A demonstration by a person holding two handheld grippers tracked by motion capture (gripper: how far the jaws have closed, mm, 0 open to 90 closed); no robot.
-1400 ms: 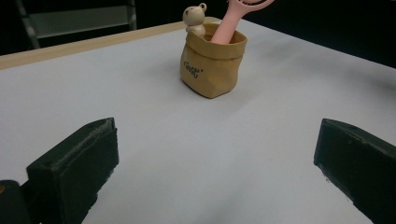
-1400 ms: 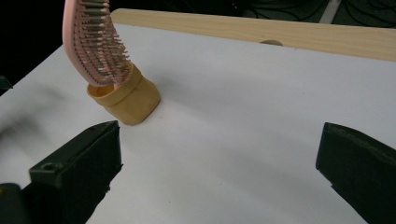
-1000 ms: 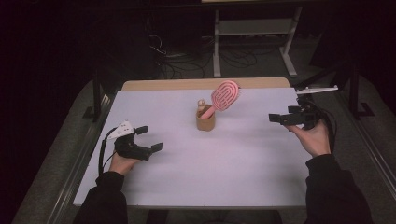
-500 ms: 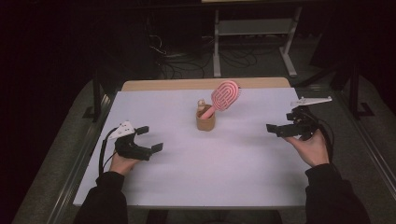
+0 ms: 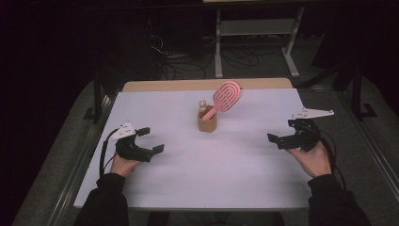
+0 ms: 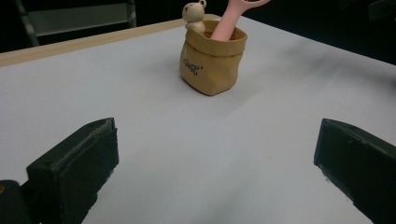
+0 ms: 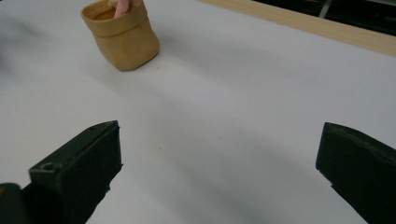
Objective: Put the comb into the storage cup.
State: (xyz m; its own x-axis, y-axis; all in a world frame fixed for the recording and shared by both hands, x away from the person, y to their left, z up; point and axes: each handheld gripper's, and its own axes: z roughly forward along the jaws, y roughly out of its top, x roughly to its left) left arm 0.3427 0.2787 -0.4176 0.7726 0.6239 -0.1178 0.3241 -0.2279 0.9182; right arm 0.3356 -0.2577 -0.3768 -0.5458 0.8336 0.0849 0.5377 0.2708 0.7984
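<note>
Dark room; white counter point(image 5: 207, 179), wood strip at far edge.

Item: tan pouch point(image 5: 206, 123), ahead of and between both sets of jaws, well apart from each. Holds pink brush point(image 5: 226, 97), leaning, plus small bear figure point(image 5: 203, 105).

Risk, judged: pouch soft, top-heavy with brush; sideways nudge or one-sided pull on brush likely tips it.

Left gripper point(image 5: 149, 140): jaws spread wide, holding nothing, touching nothing.

Right gripper point(image 5: 281, 133): same, wide and empty above bare counter.
</note>
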